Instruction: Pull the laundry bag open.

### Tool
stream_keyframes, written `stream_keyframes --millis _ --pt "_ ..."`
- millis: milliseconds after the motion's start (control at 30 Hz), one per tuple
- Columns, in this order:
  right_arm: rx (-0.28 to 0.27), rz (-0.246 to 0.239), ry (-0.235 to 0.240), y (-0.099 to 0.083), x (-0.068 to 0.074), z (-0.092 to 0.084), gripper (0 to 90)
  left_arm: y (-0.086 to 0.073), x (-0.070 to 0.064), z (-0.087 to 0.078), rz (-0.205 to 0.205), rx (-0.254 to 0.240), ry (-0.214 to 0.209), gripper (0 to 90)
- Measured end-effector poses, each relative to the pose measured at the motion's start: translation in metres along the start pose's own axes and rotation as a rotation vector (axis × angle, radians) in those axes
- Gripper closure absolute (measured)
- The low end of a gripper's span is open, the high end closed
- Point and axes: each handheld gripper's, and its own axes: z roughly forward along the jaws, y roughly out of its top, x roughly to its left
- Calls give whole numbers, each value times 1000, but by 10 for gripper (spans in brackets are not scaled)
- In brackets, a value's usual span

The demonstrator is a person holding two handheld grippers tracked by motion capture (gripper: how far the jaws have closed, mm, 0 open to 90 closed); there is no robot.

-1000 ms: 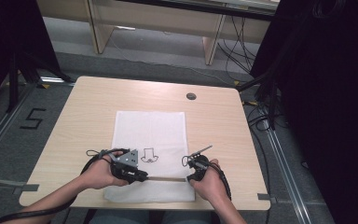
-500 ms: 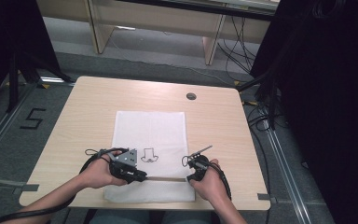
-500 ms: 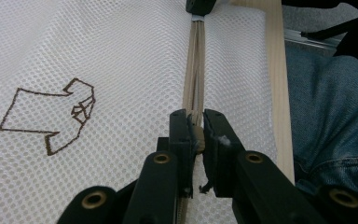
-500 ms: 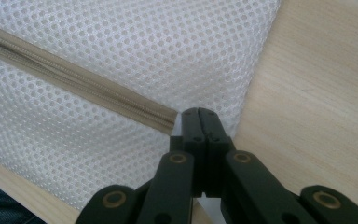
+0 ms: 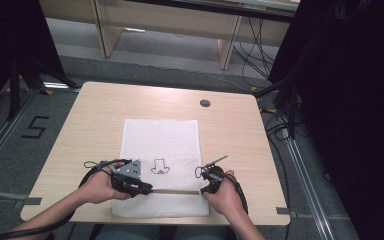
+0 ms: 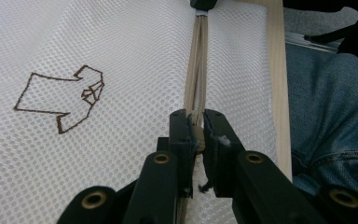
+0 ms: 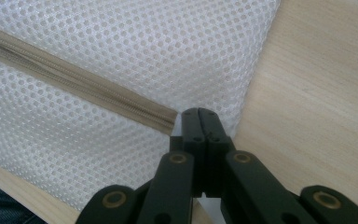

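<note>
On the pale wooden table [image 5: 95, 125], the white mesh zip bag [image 5: 160, 135] lies flat, right gripper [image 7: 199, 112] clenched on its edge as anchor, left gripper [image 6: 195, 122] grasping the beige zipper slider [image 6: 196, 140].

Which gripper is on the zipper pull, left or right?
The left gripper, pinching the pull on the beige zipper. The right gripper is shut at the zipper's far end.

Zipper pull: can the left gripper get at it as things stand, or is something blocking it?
Probably yes. The left gripper already has its jaws closed on the zipper pull, with the zipper running bare ahead across the mesh bag. The right gripper is shut at the bag's far zipper end, out of the way.
</note>
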Motion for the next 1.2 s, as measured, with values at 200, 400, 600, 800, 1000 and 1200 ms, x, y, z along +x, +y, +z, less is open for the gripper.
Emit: stream_keyframes --millis 200,400,600,800,1000,1200 --pt "-5 -10 4 0 -1 0 900 -1 -1 -1 6 7 -16 820" --pt "0 0 3 0 -1 0 900 -4 1 -7 -2 -2 -20 820" --pt "12 22 -10 1 2 0 900 -9 2 -14 -14 -9 -2 820" --pt "-1 1 -4 0 1 0 900 -9 1 -14 5 0 -5 820" --pt "-1 1 -1 0 0 0 900 -11 3 -17 6 7 2 820" --pt "-3 0 -2 0 0 0 900 -11 3 -19 12 7 -4 820"
